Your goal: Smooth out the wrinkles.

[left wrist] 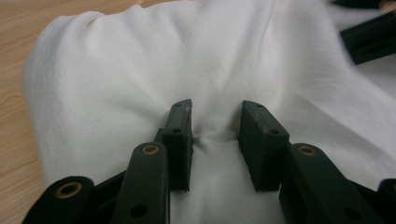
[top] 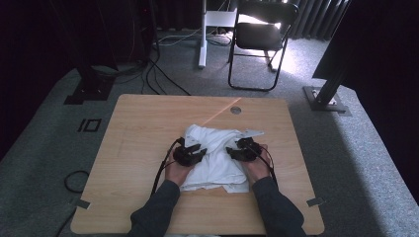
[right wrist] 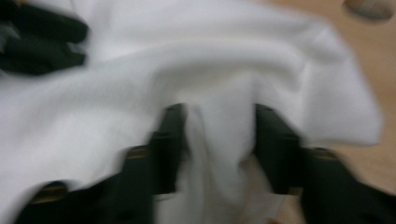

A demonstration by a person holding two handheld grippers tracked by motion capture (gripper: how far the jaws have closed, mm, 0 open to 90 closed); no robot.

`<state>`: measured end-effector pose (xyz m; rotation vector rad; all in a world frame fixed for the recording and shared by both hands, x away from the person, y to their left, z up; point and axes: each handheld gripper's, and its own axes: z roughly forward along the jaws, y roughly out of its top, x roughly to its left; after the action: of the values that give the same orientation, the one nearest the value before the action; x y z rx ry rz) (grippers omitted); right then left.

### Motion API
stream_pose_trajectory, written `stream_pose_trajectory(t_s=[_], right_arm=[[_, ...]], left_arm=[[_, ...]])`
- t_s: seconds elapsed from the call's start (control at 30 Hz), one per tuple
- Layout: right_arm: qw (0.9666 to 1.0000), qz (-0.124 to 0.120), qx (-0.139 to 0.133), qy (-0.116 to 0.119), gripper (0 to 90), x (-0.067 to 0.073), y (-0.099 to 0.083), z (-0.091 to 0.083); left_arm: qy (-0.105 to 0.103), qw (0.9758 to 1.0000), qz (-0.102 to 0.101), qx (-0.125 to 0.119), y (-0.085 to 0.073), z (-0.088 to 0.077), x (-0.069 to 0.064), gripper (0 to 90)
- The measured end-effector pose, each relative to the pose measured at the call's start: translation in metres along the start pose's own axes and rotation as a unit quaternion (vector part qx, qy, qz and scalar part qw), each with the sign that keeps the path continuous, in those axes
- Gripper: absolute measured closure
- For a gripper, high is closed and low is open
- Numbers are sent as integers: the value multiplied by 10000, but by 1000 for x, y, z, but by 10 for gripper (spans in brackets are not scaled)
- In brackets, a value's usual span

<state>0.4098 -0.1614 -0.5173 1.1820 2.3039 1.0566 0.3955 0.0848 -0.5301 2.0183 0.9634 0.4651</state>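
A crumpled white cloth [top: 215,157] lies at the middle of the wooden table [top: 148,128]. My left gripper [top: 197,153] rests on its left part. In the left gripper view the jaws [left wrist: 215,126] point down into the cloth [left wrist: 140,70], and a small pucker is gathered between the pads, with creases running out from it. My right gripper [top: 231,151] sits on the cloth's right part. The right gripper view is blurred. In it a raised fold [right wrist: 219,154] stands between the jaws [right wrist: 219,116], touching the left one, with a thin gap at the right one.
A round grommet [top: 235,109] is set in the table near its far edge. A black folding chair [top: 261,34] and a white post [top: 202,34] stand on the carpet beyond. Cables trail across the floor at the left.
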Motion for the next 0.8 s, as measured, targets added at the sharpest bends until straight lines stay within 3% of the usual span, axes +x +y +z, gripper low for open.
stream_pose_trajectory(t_s=[0.03,0.07,0.13,0.37,0.53,0.63,0.7,0.8], right_arm=[[9999,51,132,76,740,-2,-3,4],[9998,131,128,127,807,-4,-5,3],[9997,195,47,145,842,-6,-7,-2],[9996,59,-219,183,849,-7,-13,-33],[9996,144,-148,191,842,-9,-25,-42],[9998,188,-25,21,850,-11,-32,-43],[9997,243,80,25,856,-13,-37,-44],[9989,179,255,-363,815,-12,-43,-47]], left_arm=[[-6,10000,-13,-13,0,0,0,653],[-7,10000,-8,-9,0,0,0,653],[-13,10000,-11,-13,0,0,1,653],[-27,10000,-71,-39,-1,-1,0,653],[-43,9999,-99,-70,-1,-2,1,652],[-70,9999,-125,-93,-1,-2,1,651],[-79,9998,-125,-95,-1,-2,1,651],[-77,9998,-143,-116,-2,-3,2,649]])
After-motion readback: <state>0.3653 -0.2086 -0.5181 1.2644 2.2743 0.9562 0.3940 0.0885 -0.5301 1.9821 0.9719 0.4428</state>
